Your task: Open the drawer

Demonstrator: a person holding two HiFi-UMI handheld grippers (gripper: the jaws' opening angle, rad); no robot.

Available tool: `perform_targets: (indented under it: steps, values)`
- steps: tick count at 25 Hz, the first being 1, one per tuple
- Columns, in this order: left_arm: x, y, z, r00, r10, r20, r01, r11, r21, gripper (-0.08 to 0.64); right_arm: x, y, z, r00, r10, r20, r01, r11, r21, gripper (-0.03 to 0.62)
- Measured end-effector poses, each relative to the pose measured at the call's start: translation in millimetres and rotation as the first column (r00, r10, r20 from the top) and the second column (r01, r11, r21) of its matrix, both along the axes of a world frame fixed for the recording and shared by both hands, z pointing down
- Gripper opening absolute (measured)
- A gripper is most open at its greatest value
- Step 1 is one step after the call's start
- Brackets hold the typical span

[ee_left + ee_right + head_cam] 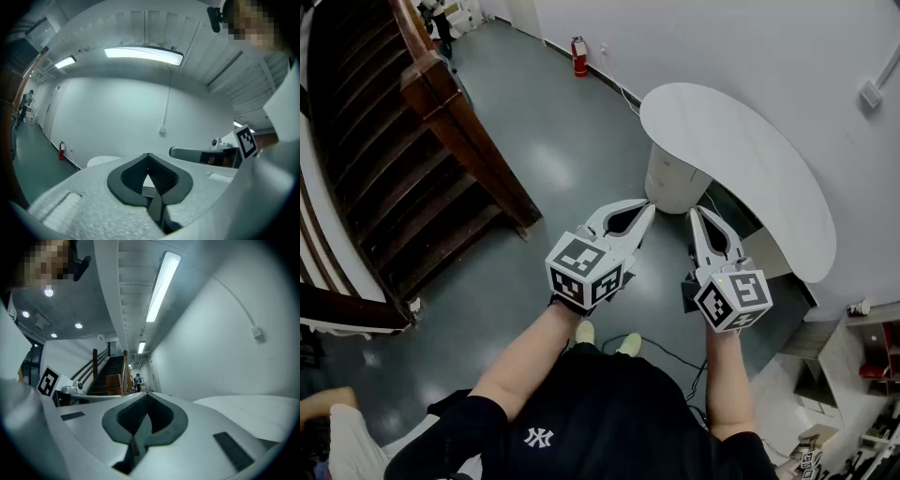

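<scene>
Head view: the left tool [647, 208] and the right tool [697, 212] are held out level, side by side and a little apart, over the grey floor [553, 159]. Each is clenched, its two jaws meeting at the tips, with nothing in it. Both point toward a white half-round worktop [741, 159] that stands against the wall on a round white pedestal [675, 178]. The worktop's long axis runs along the wall, from upper left to lower right in the picture. A wooden staircase [412, 159] rises on the left, and a red fire extinguisher [578, 56] stands at the foot of the far wall. None of the views makes the drawer out, so its place and the way it faces cannot be told.

Left gripper view: the jaws are pressed together at the tips, and only the empty dark hollow lies behind them. Beyond them are the white wall, the fire extinguisher low on the left and the pale edge of the worktop. The right tool lies level at the right.

Right gripper view: the jaws are shut, tip to tip, and hold nothing. The worktop spreads out at the right, and the staircase stands straight ahead in the distance.
</scene>
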State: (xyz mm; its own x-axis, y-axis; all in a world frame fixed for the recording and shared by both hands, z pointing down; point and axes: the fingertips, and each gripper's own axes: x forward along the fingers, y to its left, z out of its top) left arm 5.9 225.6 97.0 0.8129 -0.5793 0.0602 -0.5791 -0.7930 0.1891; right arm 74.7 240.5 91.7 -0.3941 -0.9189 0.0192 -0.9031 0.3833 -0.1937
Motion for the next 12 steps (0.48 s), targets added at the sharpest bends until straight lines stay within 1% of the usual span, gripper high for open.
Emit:
perform_targets:
  steps: [12]
  values:
    - [19, 4, 0, 1.000, -0.008, 0.005, 0.008, 1.000, 0.007, 0.008, 16, 3, 0, 1.000, -0.019, 0.012, 0.019, 1.000, 0.002, 0.012]
